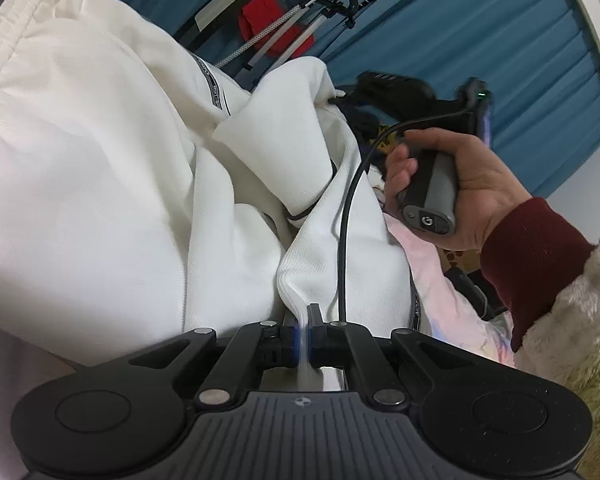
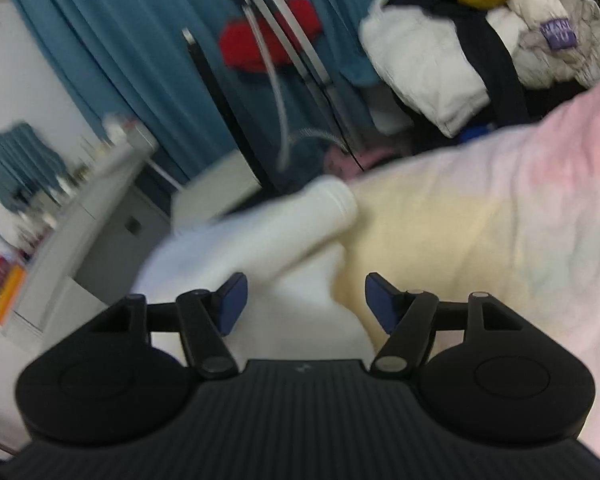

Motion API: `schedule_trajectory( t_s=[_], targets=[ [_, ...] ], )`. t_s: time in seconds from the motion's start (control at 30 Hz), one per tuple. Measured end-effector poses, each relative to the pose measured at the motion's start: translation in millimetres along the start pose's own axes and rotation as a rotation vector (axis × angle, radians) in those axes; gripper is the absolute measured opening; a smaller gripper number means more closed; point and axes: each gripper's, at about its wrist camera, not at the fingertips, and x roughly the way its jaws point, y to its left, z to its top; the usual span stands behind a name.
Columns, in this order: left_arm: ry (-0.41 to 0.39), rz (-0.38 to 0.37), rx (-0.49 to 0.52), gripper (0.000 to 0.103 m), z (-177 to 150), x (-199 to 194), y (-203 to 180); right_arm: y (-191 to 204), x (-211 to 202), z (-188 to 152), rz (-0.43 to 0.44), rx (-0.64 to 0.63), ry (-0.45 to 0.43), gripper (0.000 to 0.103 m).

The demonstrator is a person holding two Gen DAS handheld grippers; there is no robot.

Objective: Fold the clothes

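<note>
The left hand-held gripper pinched the white top. The right hand-held gripper was wide open; it should grab the sleeve gently.

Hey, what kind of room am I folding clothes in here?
Probably a bedroom: a pastel bedspread under the white garment, blue curtains behind, and a pile of clothes heaped nearby.

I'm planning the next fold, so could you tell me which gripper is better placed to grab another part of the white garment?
The right gripper: its jaws are open and empty, just above the white garment on the bed. The left gripper is shut on the garment's edge.
</note>
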Motion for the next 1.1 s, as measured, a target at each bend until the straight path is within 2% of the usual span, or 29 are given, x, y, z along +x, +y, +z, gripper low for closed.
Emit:
schedule_trajectory(
  t_s=[0.1, 0.2, 0.3, 0.33, 0.37, 0.4, 0.47, 0.57, 0.6, 0.63, 0.77, 0.83, 0.97, 1.03, 1.1],
  targets=[
    [0.006, -0.007, -0.018, 0.004, 2.5, 8.8, -0.9, 9.2, -3.8, -3.8, 0.023, -0.082, 0.047, 0.069],
    [0.003, -0.004, -0.019, 0.004, 0.1, 7.0, -2.1, 22.9, 10.2, -12.4, -0.033, -0.203, 0.144, 0.068],
    [-0.008, -0.003, -0.003, 0.004, -2.1, 5.6, -5.3, 37.1, 25.9, -18.4, -0.067, -0.271, 0.162, 0.066],
    [-0.012, -0.006, 0.002, 0.004, -2.6, 5.7, -5.6, 43.0, 31.5, -20.2, -0.092, -0.311, 0.162, 0.049],
    [-0.017, -0.029, -0.005, 0.004, -1.5, 4.3, -4.4, 48.3, 36.8, -21.4, -0.13, -0.359, 0.162, 0.023],
    [-0.021, -0.054, -0.013, 0.004, -0.2, 2.8, -3.0, 50.6, 36.6, -21.2, -0.156, -0.373, 0.151, 0.022],
    [-0.045, -0.103, -0.017, 0.004, 2.3, -2.7, -1.5, 48.4, 24.0, -17.5, -0.181, -0.324, 0.104, 0.021],
    [-0.039, -0.225, 0.033, 0.004, 0.3, -5.9, -11.5, 33.2, -15.2, -6.6, -0.206, -0.279, 0.018, 0.017],
    [-0.036, -0.266, 0.05, 0.004, -0.4, -6.8, -14.9, 27.2, -29.7, -2.5, -0.214, -0.265, -0.013, 0.006],
    [-0.034, -0.307, 0.067, 0.004, -1.1, -7.8, -18.4, 19.6, -45.1, 1.3, -0.216, -0.248, -0.037, 0.006],
    [-0.03, -0.394, 0.258, 0.004, -18.5, -15.6, -48.8, -15.0, -115.7, 2.8, -0.219, -0.223, -0.147, 0.006],
    [0.002, -0.418, 0.295, 0.004, -27.9, -13.6, -58.1, -35.1, -150.7, -2.1, -0.226, -0.205, -0.227, 0.006],
    [0.031, -0.411, 0.346, 0.004, -41.7, -10.4, -67.1, -88.5, -217.7, -16.7, -0.288, -0.11, -0.346, 0.006],
    [0.043, -0.407, 0.357, 0.005, -46.5, -8.1, -69.1, -121.8, -247.7, -27.8, -0.325, -0.031, -0.383, 0.006],
    [0.066, -0.4, 0.383, 0.006, -53.2, -2.6, -72.2, -162.2, -273.8, -46.2, -0.353, 0.079, -0.381, 0.006]
  ],
)
